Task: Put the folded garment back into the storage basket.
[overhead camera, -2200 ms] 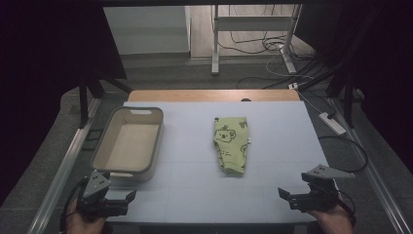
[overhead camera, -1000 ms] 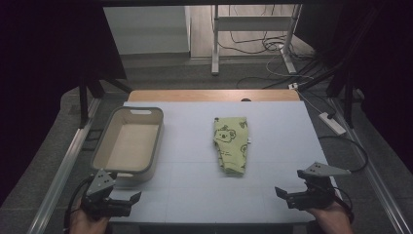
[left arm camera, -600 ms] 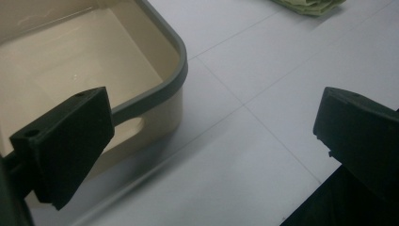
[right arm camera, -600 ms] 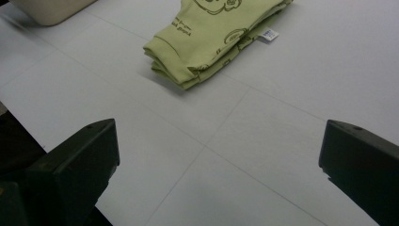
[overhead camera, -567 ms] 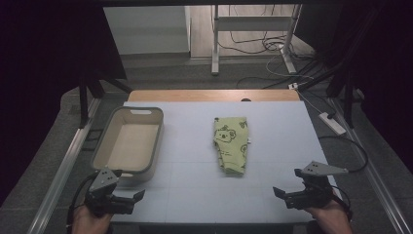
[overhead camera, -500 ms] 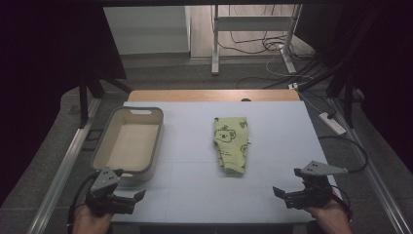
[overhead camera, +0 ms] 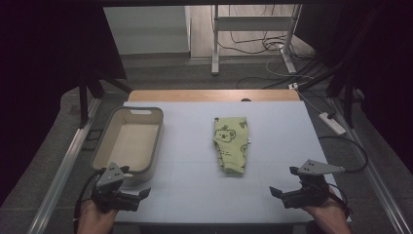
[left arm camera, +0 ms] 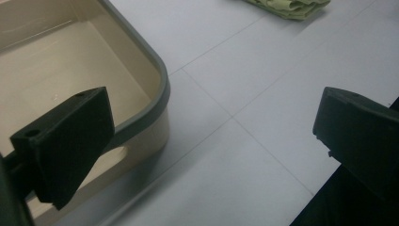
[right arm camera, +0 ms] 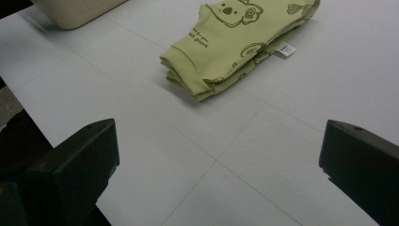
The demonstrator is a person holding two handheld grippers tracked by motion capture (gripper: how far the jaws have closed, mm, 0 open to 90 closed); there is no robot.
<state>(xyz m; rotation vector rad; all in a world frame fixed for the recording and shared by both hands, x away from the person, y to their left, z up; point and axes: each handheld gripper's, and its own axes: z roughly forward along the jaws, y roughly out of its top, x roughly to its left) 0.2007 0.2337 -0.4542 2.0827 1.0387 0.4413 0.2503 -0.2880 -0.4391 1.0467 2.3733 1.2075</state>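
Observation:
A folded light-green garment (overhead camera: 230, 144) printed with koalas lies near the middle of the white table; its near folded end (right arm camera: 221, 56) faces my right gripper, and a white label sticks out at its side. My left gripper (overhead camera: 139, 197) is held open at the table's front left corner, just in front of a beige bin's (overhead camera: 127, 142) near end. Between its black jaws I see the bin's grey rim (left arm camera: 157, 99) and bare table. My right gripper (overhead camera: 282, 187) is held open at the front right, empty, a short way from the garment.
The beige bin with a grey rim is empty and stands at the table's left. A wooden strip (overhead camera: 214, 95) edges the table's far side. Beyond it, cables and a metal stand (overhead camera: 253, 29) are on the floor. A power strip (overhead camera: 333, 123) lies off the right edge.
Both grippers have shifted slightly along the front edge; the left one edged right and a little forward. The garment and bin have not moved.

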